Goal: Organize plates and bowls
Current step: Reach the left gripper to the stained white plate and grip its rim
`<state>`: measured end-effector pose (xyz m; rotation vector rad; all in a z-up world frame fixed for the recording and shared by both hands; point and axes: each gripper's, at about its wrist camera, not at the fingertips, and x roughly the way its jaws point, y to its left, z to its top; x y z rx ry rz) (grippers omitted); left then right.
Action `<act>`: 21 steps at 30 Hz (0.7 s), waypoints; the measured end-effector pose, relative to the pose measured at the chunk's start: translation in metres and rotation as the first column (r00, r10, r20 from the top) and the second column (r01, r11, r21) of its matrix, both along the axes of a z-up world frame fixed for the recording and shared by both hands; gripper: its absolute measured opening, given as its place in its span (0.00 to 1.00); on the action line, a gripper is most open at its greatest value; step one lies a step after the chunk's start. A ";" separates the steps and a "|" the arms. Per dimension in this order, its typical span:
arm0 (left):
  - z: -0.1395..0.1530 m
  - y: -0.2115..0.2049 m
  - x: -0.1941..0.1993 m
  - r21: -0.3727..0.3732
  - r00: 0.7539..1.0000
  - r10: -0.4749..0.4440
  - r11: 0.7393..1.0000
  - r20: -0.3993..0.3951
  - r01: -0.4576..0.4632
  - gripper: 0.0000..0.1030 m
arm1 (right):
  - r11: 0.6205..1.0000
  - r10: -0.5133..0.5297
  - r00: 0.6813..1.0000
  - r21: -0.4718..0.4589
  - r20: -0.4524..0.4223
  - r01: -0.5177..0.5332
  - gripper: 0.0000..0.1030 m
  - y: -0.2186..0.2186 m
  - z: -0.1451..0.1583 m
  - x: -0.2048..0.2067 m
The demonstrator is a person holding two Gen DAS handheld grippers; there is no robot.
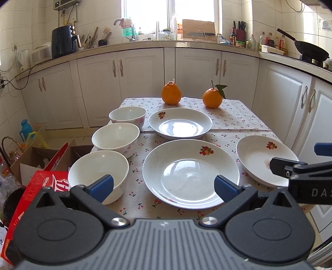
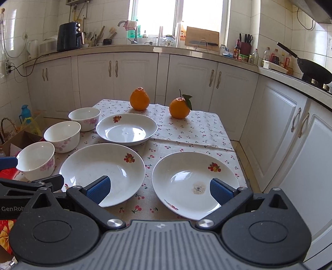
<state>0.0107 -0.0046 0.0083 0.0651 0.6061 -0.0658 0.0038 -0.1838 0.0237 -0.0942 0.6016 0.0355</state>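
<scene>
Both grippers are hanging spread wide and holding nothing above the near edge of the tabletop (image 1: 238,116). Ahead of the left gripper (image 1: 164,187) three bowls (image 1: 116,137) are lying in a row to its left and a plate (image 1: 191,172) straight before it. The right gripper (image 2: 159,190) is facing the gap between two plates (image 2: 195,182), with a third plate (image 2: 126,128) further ahead.

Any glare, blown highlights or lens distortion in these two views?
Left wrist view: window blown out, its glare mirrored in the far plate, cabinet lines bowed by fisheye. Right wrist view: same overexposed window, corners vignetted dark, tabletop sharp.
</scene>
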 end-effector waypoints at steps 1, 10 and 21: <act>0.002 -0.001 0.001 0.011 1.000 -0.006 1.000 0.008 0.006 0.99 | 1.000 0.004 1.000 -0.001 0.002 -0.004 1.00 -0.002 0.001 0.001; 0.011 -0.010 0.020 0.034 0.995 -0.085 0.996 0.051 0.083 0.99 | 1.000 0.030 0.999 -0.009 0.040 -0.030 1.00 -0.039 0.006 0.011; 0.012 -0.033 0.040 0.034 0.970 -0.241 0.970 0.017 0.240 0.99 | 0.998 0.050 0.998 -0.044 -0.039 -0.052 1.00 -0.096 -0.026 0.020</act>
